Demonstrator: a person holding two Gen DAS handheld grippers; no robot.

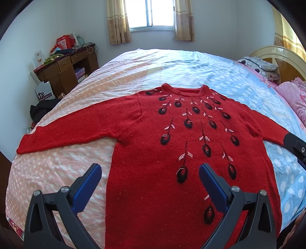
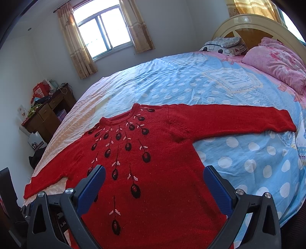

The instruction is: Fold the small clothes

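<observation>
**Knit sweater spread flat on the bed**

Left wrist: the red knitted sweater (image 1: 172, 145), ribbed round collar, lies flat on the dotted bedsheet (image 1: 57, 168); left gripper (image 1: 150, 170) gapes empty.

Right wrist: right gripper (image 2: 154, 172) likewise spread above the sweater's hem.

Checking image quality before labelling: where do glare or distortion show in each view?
Left wrist view: window blown out white, bed bulges from fisheye, corners vignetted. Right wrist view: window overexposed, room tilted, red sweater sharp and evenly lit.

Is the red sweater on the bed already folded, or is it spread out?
Spread out. The red sweater lies flat, front up, on the bed, both sleeves stretched sideways, no fold visible.
</observation>
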